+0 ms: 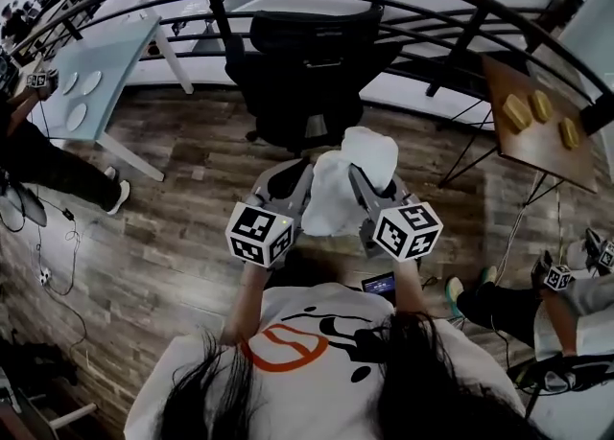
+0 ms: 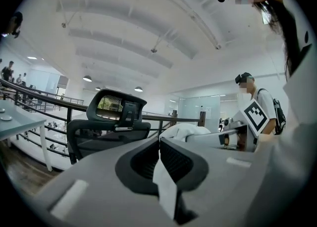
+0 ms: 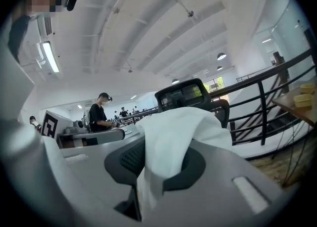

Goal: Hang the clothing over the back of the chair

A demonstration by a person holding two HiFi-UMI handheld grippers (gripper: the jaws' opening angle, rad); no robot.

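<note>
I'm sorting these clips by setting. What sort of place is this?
Probably an open-plan office or lab: a black office chair, a metal railing along the floor's edge, a work table, and another person working nearby.

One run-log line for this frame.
left gripper: shut on white garment | right gripper: shut on white garment | chair: ahead, undraped

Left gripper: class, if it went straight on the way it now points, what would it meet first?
Probably the black chair ahead, beyond the white clothing in its jaws; depth is unclear.
</note>
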